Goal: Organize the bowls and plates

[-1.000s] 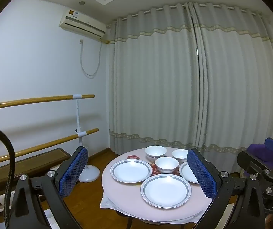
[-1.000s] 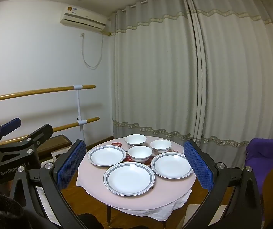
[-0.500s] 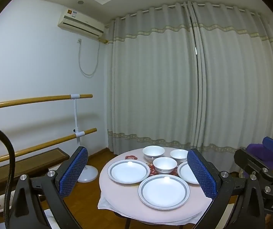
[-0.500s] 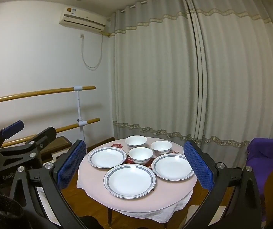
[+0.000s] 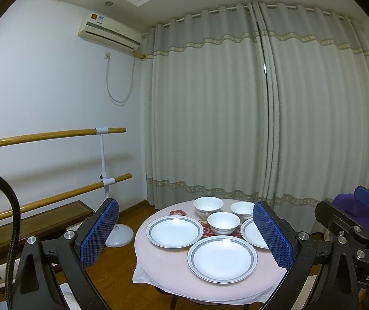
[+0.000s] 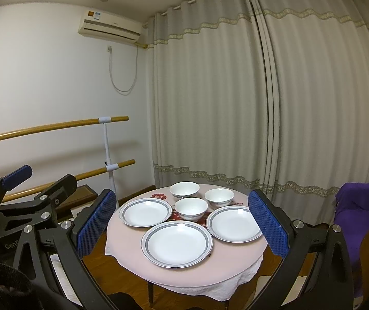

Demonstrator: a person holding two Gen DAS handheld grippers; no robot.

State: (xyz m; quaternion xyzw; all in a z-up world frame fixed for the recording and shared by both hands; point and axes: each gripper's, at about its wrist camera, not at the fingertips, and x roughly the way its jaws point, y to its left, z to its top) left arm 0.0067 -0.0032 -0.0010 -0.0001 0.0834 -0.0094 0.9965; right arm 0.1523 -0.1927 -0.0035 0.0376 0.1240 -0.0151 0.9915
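Three white plates with grey rims lie on a small round pink table (image 6: 241, 253): a left plate (image 6: 145, 211), a near plate (image 6: 176, 242) and a right plate (image 6: 233, 223). Three white bowls stand behind them: a back-left bowl (image 6: 184, 190), a back-right bowl (image 6: 219, 197) and a middle bowl (image 6: 191, 208). The left wrist view shows the same left plate (image 5: 174, 231), near plate (image 5: 222, 258) and middle bowl (image 5: 223, 222). My left gripper (image 5: 184, 237) and right gripper (image 6: 179, 227) are open and empty, held back from the table.
Grey curtains (image 6: 262, 103) hang behind the table. Wooden ballet barres (image 5: 55, 134) on a white stand (image 5: 117, 235) run along the left wall. A purple chair (image 6: 357, 206) stands at the right. Wooden floor surrounds the table.
Both grippers have drifted slightly, and the table sits a little higher and closer in view. Both stay open and the dishes have not moved.
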